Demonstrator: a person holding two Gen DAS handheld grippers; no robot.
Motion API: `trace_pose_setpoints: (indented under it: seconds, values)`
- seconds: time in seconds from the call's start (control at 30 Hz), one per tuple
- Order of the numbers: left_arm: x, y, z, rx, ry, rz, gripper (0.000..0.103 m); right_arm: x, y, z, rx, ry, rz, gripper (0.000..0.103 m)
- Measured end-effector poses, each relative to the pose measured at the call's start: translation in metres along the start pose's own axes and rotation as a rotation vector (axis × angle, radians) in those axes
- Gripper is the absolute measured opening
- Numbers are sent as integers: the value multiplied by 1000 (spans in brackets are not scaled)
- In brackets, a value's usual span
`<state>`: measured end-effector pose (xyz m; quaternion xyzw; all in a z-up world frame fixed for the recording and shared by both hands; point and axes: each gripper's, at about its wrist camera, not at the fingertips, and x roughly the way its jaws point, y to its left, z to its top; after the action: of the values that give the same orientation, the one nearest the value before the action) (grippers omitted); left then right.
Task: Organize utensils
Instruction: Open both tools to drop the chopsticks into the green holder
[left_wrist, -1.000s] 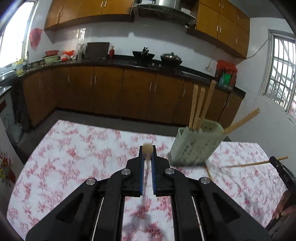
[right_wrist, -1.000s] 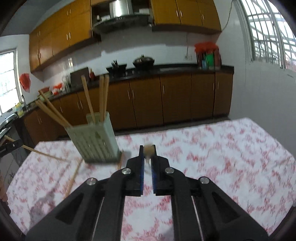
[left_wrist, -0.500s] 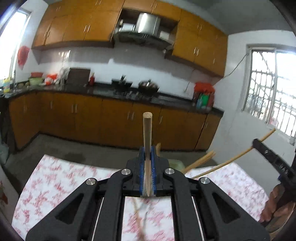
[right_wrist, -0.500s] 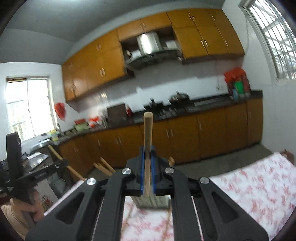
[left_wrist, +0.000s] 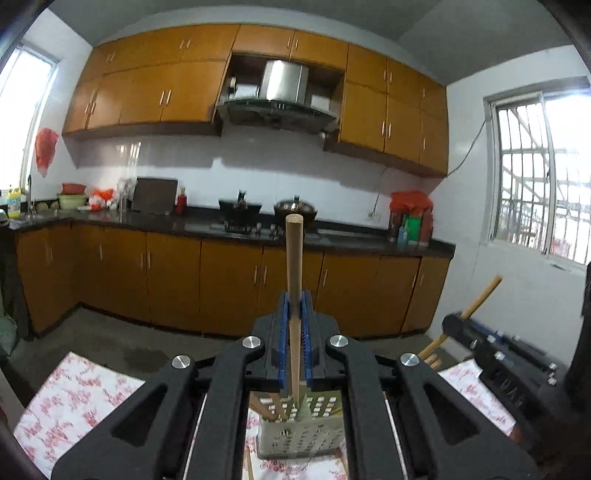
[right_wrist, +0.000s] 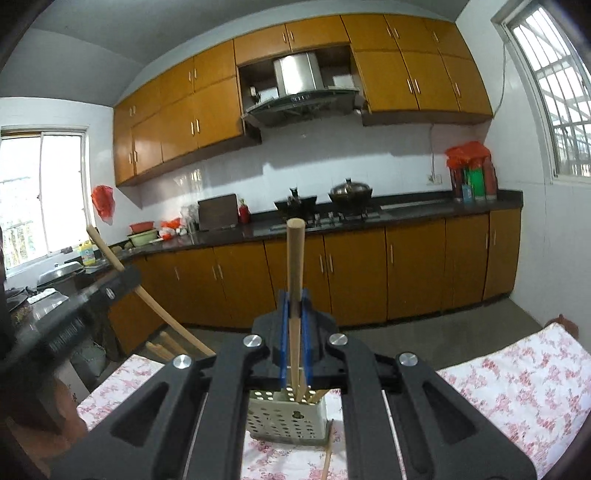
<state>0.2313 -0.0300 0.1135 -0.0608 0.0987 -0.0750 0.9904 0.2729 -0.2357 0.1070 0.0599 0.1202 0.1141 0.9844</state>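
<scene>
My left gripper (left_wrist: 294, 308) is shut on a wooden chopstick (left_wrist: 294, 266) that stands upright between the blue pads. Its lower tip hangs just over the pale green perforated holder (left_wrist: 303, 435), which has several chopsticks in it. My right gripper (right_wrist: 294, 308) is shut on a second upright chopstick (right_wrist: 295, 273), with its tip at the holder (right_wrist: 288, 419) rim. In the left wrist view the right gripper (left_wrist: 491, 343) shows at the right edge. The left gripper (right_wrist: 92, 295) appears at the left of the right wrist view, its chopstick (right_wrist: 147, 299) slanting.
The holder stands on a table with a red-flowered cloth (right_wrist: 517, 387). A loose chopstick (right_wrist: 327, 454) lies on the cloth beside the holder. Kitchen counters and orange cabinets (left_wrist: 221, 280) run along the far wall. A person's hand (right_wrist: 62, 406) shows low left.
Both grippers have risen and tipped upward. The chopsticks, first seen end-on, now stand upright in the jaws, and the holder has slid from the side to below each gripper.
</scene>
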Motion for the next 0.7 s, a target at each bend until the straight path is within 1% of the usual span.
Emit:
trace_pose_setpoints:
  seconds: [0.07,0.13,0.17,0.2,0.27,0.3,0.33,0.47,0.53,0.57,0.6,0.63,0.7]
  values:
    - [4,2,-8,-9,30,2,7,5,1,-4,-2,20,-1,8]
    - [5,5,-13,-28,58,-2,8,4,2,-8,-3,20,-6,10]
    - [5,8,-14,-40,64,1,8,3,1,-8,-2,16,-10,15]
    - [4,9,-13,-48,66,1,9,0,0,-7,3,7,-15,23]
    - [1,12,-11,-56,70,4,16,-10,-2,-3,13,-24,-27,29]
    - [-1,13,-10,-58,70,9,29,-15,-3,-1,17,-36,-30,30]
    - [-5,13,-8,-64,62,11,40,-20,-5,0,21,-45,-33,30]
    - [-19,15,3,-69,33,19,54,-44,-14,4,32,-79,-63,38]
    - [-34,18,7,-64,18,30,73,-58,-24,0,37,-82,-102,42]
    - [-41,22,9,-54,12,45,79,-65,-31,-5,41,-73,-128,47]
    - [-50,25,8,-40,14,63,88,-69,-39,-12,45,-57,-141,50]
    - [-54,29,7,-26,23,79,94,-71,-49,-21,52,-26,-159,51]
    - [-62,38,-4,16,75,125,96,-69,-64,-40,62,49,-192,55]
